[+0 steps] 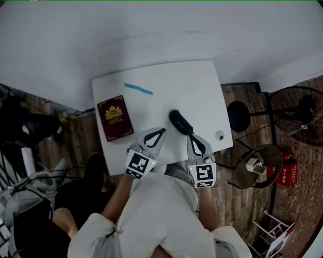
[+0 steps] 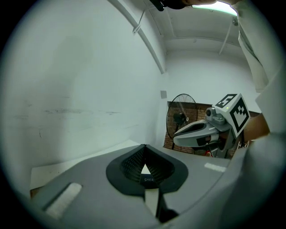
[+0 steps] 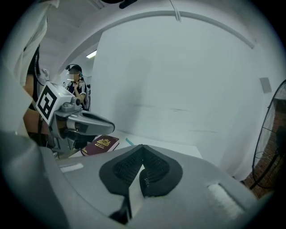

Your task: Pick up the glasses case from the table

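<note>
Right, surface [image 1: 202, 85] w/ passport [image 1: 115, 118] at left; case [image 1: 180, 122] lies toward the near edge, just ahead of right gripper [image 1: 193, 137], left gripper [image 1: 160, 132] beside. Both jaws closed, empty. Best: open right jaws, straddle case across its narrow width, squeeze, lift straight.

Lighting: cool, even, rather dim; shadows soft and faint. Source: ceiling strip light [image 2: 213, 3], blown out to glare. Head view: heavy fisheye bending, murky near-left corner. Gripper views: black circular vignette, nearest foreground out of focus.
</note>
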Motion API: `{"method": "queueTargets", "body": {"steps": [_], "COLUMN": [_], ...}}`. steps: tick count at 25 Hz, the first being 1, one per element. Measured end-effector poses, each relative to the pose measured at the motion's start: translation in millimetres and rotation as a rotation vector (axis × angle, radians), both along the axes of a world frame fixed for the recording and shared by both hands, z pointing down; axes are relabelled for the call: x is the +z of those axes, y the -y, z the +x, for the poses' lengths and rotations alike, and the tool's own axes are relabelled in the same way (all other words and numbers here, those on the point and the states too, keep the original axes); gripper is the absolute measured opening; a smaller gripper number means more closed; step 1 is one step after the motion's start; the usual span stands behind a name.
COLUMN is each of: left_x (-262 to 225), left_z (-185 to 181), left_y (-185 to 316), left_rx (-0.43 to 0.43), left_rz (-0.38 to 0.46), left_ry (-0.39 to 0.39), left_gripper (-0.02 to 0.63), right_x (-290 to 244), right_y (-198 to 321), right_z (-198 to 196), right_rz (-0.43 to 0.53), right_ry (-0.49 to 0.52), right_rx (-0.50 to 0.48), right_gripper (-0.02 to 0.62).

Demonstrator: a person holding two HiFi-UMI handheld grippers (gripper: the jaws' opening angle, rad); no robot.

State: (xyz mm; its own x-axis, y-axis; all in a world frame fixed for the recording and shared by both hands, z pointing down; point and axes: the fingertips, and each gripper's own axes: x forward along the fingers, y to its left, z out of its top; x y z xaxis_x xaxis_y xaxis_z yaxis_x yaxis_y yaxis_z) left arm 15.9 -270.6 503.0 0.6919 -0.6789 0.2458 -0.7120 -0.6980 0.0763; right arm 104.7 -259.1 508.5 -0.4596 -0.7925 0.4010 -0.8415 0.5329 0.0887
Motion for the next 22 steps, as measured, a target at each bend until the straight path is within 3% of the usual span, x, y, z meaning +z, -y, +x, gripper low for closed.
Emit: {"method": "queueTargets", "body": {"steps": [11,22], "left_x": [47,92], "left_z": [19,36], "left_y": [22,36], "left_rx": [-0.129,-0.223], "left_rz": [-0.098,-0.202], "left_ry": [0.086,0.137], "left_gripper": [0.02,0.02], "right_x": [71,124], "right_y": [35,54], "right_z": [9,16], "right_rz": [-0.165,-0.291], "right_ry": [-0.099,-0.146], "right_rx": [-0.229,-0.38], "right_gripper": [0.026,0.066]}}
